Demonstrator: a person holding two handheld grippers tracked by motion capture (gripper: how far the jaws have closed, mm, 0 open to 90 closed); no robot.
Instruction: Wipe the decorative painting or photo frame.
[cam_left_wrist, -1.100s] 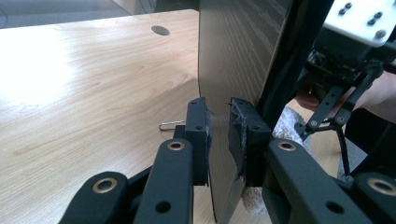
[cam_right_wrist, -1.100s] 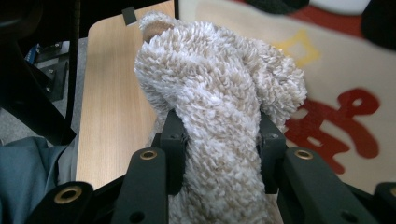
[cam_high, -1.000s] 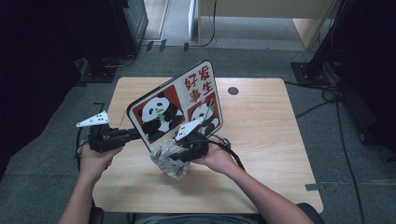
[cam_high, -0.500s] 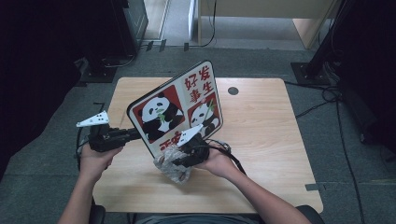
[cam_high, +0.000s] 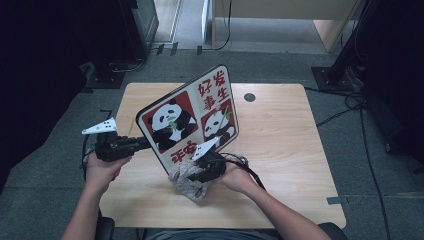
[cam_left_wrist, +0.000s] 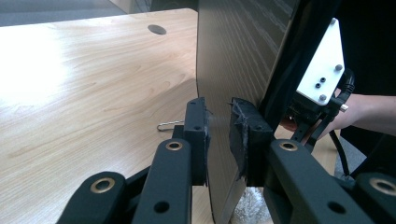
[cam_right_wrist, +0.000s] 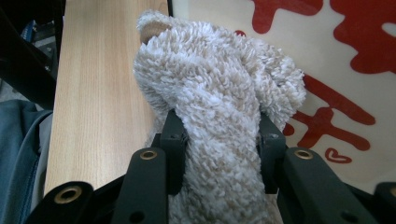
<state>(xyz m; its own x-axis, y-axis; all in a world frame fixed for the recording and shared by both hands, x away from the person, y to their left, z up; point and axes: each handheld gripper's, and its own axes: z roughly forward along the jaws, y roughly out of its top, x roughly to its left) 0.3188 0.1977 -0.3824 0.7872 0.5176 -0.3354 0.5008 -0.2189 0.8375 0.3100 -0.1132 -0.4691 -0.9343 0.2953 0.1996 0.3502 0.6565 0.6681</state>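
A board (cam_high: 192, 117) printed with two pandas and red characters stands tilted above the wooden table (cam_high: 285, 140). My left gripper (cam_high: 145, 143) is shut on the board's left edge. In the left gripper view the pads (cam_left_wrist: 196, 135) press on both sides of the thin board (cam_left_wrist: 233, 60). My right gripper (cam_high: 192, 172) is shut on a fluffy beige cloth (cam_high: 189, 184) at the board's lower corner. The right gripper view has the cloth (cam_right_wrist: 219, 93) bunched between the jaws and lying against the printed face (cam_right_wrist: 336, 70).
A round cable hole (cam_high: 249, 97) sits in the table's far side. A small metal clip (cam_left_wrist: 169, 125) lies on the wood behind the left jaws. Black cables (cam_high: 345, 107) trail on the floor at the right, and a dark cabinet (cam_high: 135, 25) stands behind the table.
My right gripper has sunk a little with the cloth, down the printed face toward the board's lower corner. The left gripper and the board have kept still.
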